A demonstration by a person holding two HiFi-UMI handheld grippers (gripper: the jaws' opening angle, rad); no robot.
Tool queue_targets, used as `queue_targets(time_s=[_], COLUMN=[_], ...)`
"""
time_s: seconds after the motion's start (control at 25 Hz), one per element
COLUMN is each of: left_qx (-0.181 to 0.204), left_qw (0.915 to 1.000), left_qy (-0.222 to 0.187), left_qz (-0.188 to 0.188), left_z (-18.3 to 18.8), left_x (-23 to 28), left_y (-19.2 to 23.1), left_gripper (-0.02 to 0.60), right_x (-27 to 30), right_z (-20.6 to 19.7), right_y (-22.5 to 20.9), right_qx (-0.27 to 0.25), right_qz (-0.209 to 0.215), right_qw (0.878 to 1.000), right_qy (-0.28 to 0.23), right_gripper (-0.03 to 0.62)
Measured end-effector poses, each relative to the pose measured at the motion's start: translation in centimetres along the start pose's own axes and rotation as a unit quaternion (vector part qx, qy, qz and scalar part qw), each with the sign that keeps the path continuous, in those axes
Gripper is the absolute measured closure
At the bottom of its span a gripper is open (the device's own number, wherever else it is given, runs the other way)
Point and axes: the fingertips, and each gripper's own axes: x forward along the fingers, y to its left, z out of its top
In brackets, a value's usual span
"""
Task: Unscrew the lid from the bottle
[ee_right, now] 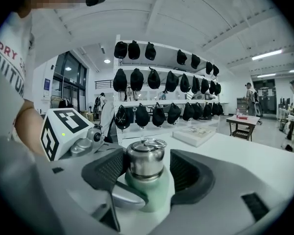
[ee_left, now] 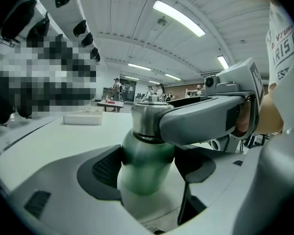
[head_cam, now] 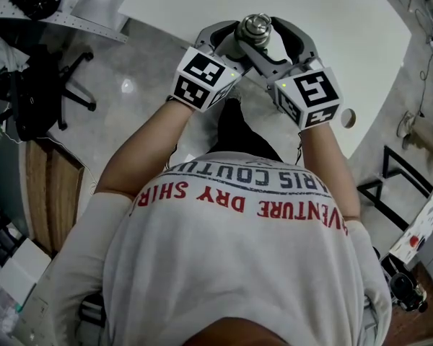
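As seen along its own jaws, the left hand-held gripper (ee_left: 148, 166) is clamped on the pale green body of the bottle (ee_left: 145, 182), with a black ribbed pad (ee_left: 107, 169) pressed against each flank. The right hand-held gripper (ee_right: 147, 171) is held spread. Its two pads stand just beside the steel lid (ee_right: 145, 160) without pressing on it. The lid lies between them, is seated on the bottle's neck, and is topped by a wire ring (ee_right: 153, 142). One grey jaw of the right hand-held gripper is seen crossing in front of the lid in the left gripper view. In the head view, both grippers are shown meeting at the bottle from opposite sides, with their marker cubes (head_cam: 202, 78) turned upward. The bottle is stood upright on the white tabletop (head_cam: 332, 20), near the edge closest to the person. Farther out, a flat white box (ee_right: 197, 134) is laid on the tabletop, and wall racks of black caps (ee_right: 152, 80) are seen beyond it. A black office chair (head_cam: 29, 96) is stood on the floor (head_cam: 130, 114) to the person's left.
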Motion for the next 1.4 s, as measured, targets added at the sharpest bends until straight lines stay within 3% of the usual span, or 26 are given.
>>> queue_targets(time_s=[0.16, 0.48, 0.8, 1.4], left_qx=[-0.003, 0.004, 0.032, 0.103], left_qw=[1.0000, 0.9999, 0.9967, 0.9684], left_qy=[-0.001, 0.002, 0.019, 0.077], left_qz=[0.003, -0.016, -0.072, -0.214], left_z=[-0.06, -0.10, -0.20, -0.42], left_x=[-0.12, -0.12, 0.02, -0.10], left_y=[0.28, 0.33, 0.22, 0.54], left_gripper=[0.235, 0.235, 0.235, 0.235], right_x=[0.35, 0.42, 0.32, 0.97], right_z=[-0.02, -0.08, -0.21, 0.07], right_y=[0.27, 0.33, 0.35, 0.72], right_qx=[-0.002, -0.010, -0.033, -0.081], right_qz=[-0.002, 0.013, 0.045, 0.168], right_qw=[1.000, 1.000, 0.998, 0.982], right_qy=[-0.001, 0.001, 0.012, 0.030], right_gripper=[0.348, 0.352, 0.353, 0.353])
